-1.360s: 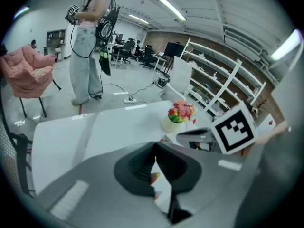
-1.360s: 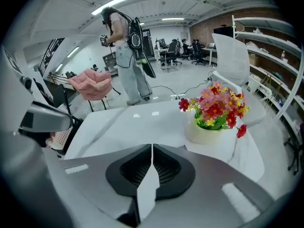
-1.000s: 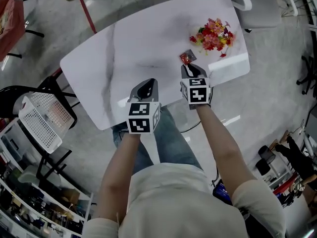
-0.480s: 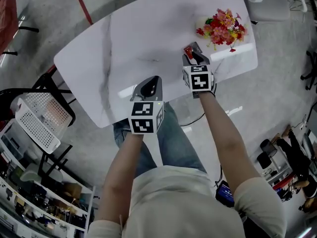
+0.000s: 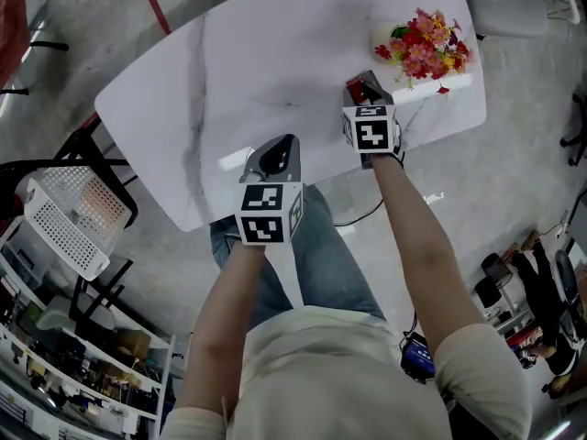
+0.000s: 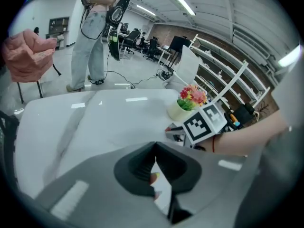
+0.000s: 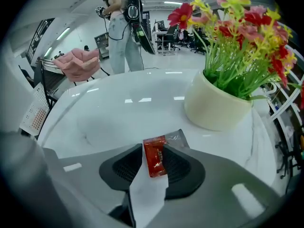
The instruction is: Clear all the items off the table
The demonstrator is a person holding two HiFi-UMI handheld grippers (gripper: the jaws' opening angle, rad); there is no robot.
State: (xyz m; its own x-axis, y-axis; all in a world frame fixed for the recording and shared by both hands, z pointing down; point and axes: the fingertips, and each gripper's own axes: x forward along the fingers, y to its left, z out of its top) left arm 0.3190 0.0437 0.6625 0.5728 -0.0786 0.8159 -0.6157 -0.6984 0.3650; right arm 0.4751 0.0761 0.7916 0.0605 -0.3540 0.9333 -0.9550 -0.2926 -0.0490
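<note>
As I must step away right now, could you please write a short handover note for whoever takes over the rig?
Left gripper: shut, empty, over the table's near edge.
Right gripper: jaws apart round the red packet, which lies on the table, not gripped.
Flower pot: on the table beyond the packet.
Done: neither item is off yet.
Left: grip and remove the packet, then the flower pot.

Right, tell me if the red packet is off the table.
No, the red packet lies on the table between the jaws of the right gripper.

Pink cloth (image 6: 26, 56), standing person (image 6: 92, 46) in bg.
</note>
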